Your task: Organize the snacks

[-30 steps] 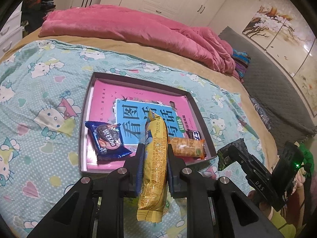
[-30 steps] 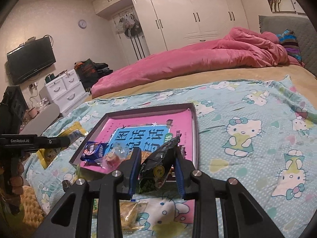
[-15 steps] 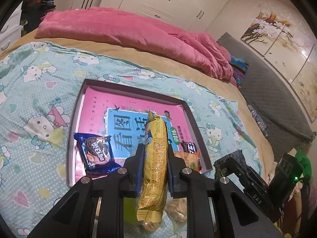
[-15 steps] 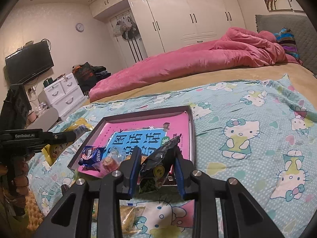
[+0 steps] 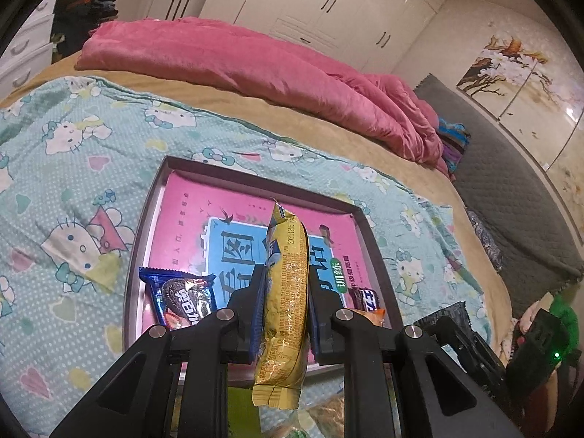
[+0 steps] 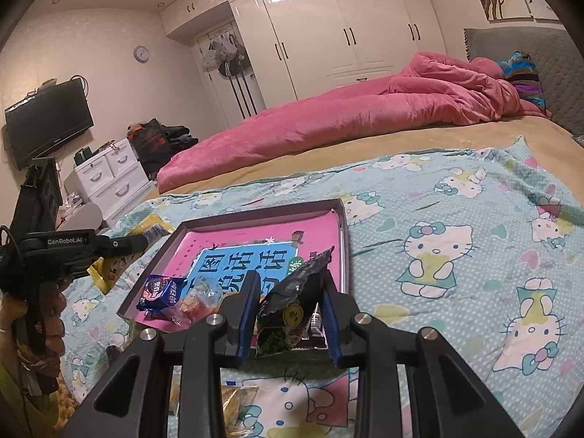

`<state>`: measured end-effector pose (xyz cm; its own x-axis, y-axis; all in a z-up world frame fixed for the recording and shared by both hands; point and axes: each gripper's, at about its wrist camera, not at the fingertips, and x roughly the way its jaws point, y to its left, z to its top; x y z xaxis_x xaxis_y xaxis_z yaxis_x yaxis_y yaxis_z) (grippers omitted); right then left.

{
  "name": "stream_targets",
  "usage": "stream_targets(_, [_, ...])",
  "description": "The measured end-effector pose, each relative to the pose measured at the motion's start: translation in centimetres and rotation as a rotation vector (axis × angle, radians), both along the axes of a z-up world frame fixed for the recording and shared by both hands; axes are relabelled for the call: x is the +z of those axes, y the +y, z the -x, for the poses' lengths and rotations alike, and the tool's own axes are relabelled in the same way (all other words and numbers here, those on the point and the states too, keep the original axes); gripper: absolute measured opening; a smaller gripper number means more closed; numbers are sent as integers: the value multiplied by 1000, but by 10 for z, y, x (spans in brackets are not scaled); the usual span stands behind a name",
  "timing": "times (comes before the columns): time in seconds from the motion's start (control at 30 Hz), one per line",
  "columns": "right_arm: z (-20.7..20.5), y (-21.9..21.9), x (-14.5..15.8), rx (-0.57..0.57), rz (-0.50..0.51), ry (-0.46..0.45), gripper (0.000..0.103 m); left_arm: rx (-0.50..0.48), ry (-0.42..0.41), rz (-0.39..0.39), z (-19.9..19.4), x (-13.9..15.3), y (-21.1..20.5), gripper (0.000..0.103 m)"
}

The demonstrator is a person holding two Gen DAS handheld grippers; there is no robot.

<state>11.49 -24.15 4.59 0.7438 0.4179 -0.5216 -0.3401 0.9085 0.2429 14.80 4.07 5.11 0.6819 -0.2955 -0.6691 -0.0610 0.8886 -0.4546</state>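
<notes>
Bedroom scene: a bed (image 6: 419,135) carries a rumpled pink quilt (image 5: 255,69) and, nearer, a teal cartoon-cat blanket (image 5: 73,168). White wardrobes (image 6: 328,36) line the far wall, and a dark television (image 6: 47,120) hangs above a white drawer chest (image 6: 109,179).

On the blanket lies a shallow dark-rimmed tray (image 5: 142,233) lined with a pink and blue printed sheet (image 5: 226,233). At the tray's near end rest a blue cookie packet (image 5: 182,297), a clear-wrapped orange snack (image 6: 193,301) beside it, and a small dark wrapped bar (image 5: 367,297) by the right rim.

The left gripper (image 5: 283,310) is clenched on a long yellow snack bag (image 5: 286,292), held lengthwise above the tray's near edge with its tip pointing away over the tray. The right gripper (image 6: 290,314) is grasping a crumpled black snack bag (image 6: 292,306), held upright just above the tray's near right corner. A few more wrapped snacks (image 6: 237,401) lie on the blanket below the grippers, outside the tray.
</notes>
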Motion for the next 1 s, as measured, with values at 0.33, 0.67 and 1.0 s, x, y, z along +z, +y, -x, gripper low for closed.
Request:
stream_targets(0.33, [-4,0,-2,-6,3,5,32,23,23,6,-7,-15,0,20])
stream_targets(0.67, [-9,4,-6,-7,25,5,33,46,50,-8,-15,-31,2,20])
stream_targets(1.0, [-12,8,-8,-1,68,-15,33,41,67,-28,-26,-40,-1,20])
